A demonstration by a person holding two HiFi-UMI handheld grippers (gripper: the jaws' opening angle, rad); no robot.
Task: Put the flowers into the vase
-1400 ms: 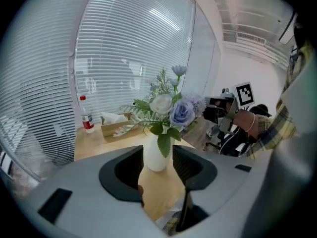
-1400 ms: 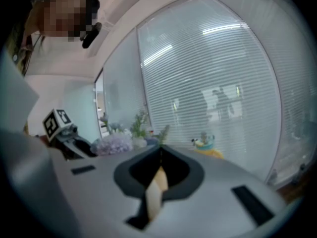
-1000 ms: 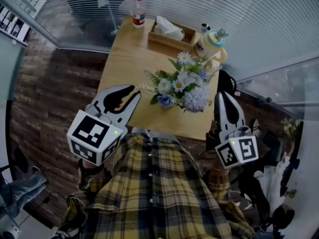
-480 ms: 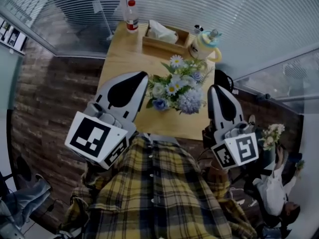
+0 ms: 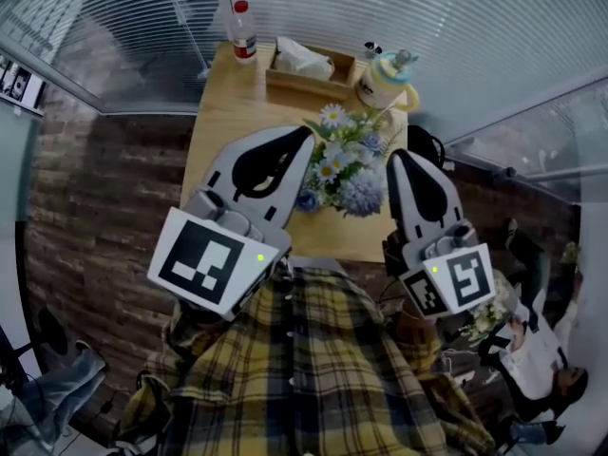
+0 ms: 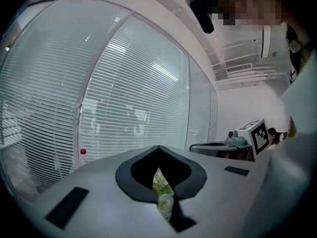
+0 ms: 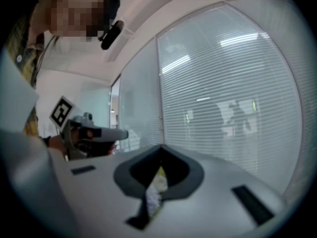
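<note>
In the head view the flowers [image 5: 347, 164] stood bunched on the wooden table [image 5: 223, 126], a little toward 5 o'clock of its middle. They were white daisies, a pale rose, and blue and lilac heads among green leaves. Whatever held their stems lay under the blooms, so the vase could not be made out from this angle.

The left tool [image 5: 304, 135] hung at the bunch's 9 o'clock, its tip just beside the leaves. Its own view showed the two jaws pressed together with nothing clamped (only a sliver of blossom and green showed through the slot below the tips). The right tool [image 5: 393, 158] hung at the bunch's 3 o'clock, near the lilac head, and its jaws were likewise closed on nothing.

Along the table's far edge sat a red-capped bottle [image 5: 243, 32] at 11 o'clock, a wooden tray [image 5: 306, 83] of tissues at 12 o'clock and a yellow pitcher [image 5: 385, 82] at 1 o'clock. A checked yellow shirt [image 5: 304, 369] filled the picture's 6 o'clock side.
</note>
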